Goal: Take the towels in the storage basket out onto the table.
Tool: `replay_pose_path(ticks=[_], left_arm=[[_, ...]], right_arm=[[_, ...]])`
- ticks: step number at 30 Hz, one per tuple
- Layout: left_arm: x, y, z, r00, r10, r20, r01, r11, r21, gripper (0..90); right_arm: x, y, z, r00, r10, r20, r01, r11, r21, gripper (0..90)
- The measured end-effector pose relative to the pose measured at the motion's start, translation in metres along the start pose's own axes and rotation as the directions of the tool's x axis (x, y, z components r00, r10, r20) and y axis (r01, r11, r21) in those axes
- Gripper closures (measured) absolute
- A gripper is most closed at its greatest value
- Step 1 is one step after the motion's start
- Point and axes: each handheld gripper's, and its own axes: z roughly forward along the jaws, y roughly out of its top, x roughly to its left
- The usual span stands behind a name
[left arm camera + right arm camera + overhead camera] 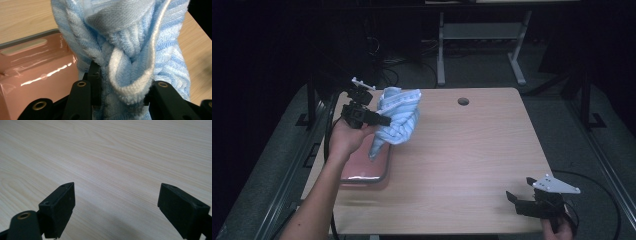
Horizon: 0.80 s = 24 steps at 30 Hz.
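Above the table's left side, the left gripper point(384, 120) is clamping a bunched light-blue striped terry towel point(397, 120), lifted clear of the wooden table point(462, 155). Between its jaws a thick fold of towel is sitting pinched, the rest hanging over a glossy pink rectangular tray point(37, 67). Near the front right corner, the right gripper point(116, 205) is resting with jaws spread wide over bare wood.
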Motion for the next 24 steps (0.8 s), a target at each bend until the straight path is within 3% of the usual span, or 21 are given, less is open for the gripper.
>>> replay_pose_path(ticks=[24], left_arm=[[-0.036, 0.021, 0.029, 0.9973, 0.057, 0.046, -0.059, 0.9977, 0.033, 64.7]], right_arm=[[0.001, 0.001, 0.001, 0.9999, -0.009, -0.011, 0.009, 1.0, -0.005, 13.8]])
